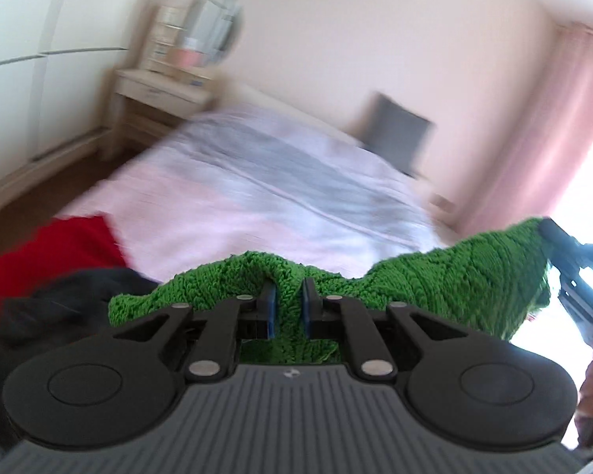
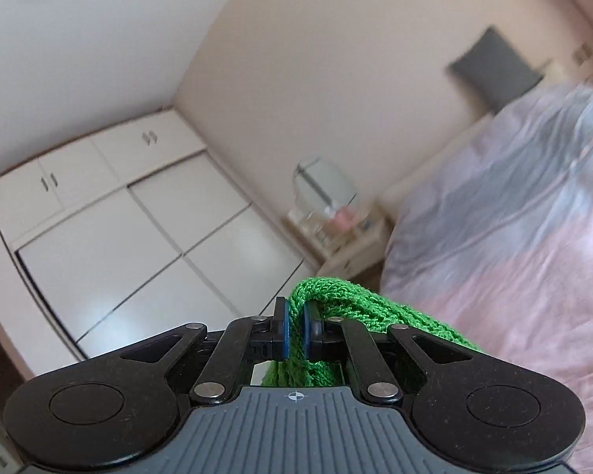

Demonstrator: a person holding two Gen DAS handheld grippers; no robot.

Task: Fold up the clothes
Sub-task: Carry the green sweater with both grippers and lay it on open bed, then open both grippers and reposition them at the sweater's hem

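Observation:
A green knitted garment (image 1: pixel 454 272) hangs stretched in the air between my two grippers, above the bed. My left gripper (image 1: pixel 288 300) is shut on one part of its edge, with the knit bunched between the blue pads. My right gripper (image 2: pixel 295 324) is shut on another part of the green garment (image 2: pixel 348 308). The right gripper also shows at the right edge of the left wrist view (image 1: pixel 549 237), holding the far end of the garment. A red garment (image 1: pixel 55 249) and a dark garment (image 1: pixel 59 300) lie on the bed at the left.
A bed with a pink and grey cover (image 1: pixel 257 197) lies below and ahead. A grey pillow (image 1: pixel 399 130) stands at the headboard wall. A bedside table (image 1: pixel 154 94) with a round mirror stands left of the bed, beside white wardrobes (image 2: pixel 130 245). A pink curtain (image 1: pixel 565 126) hangs at the right.

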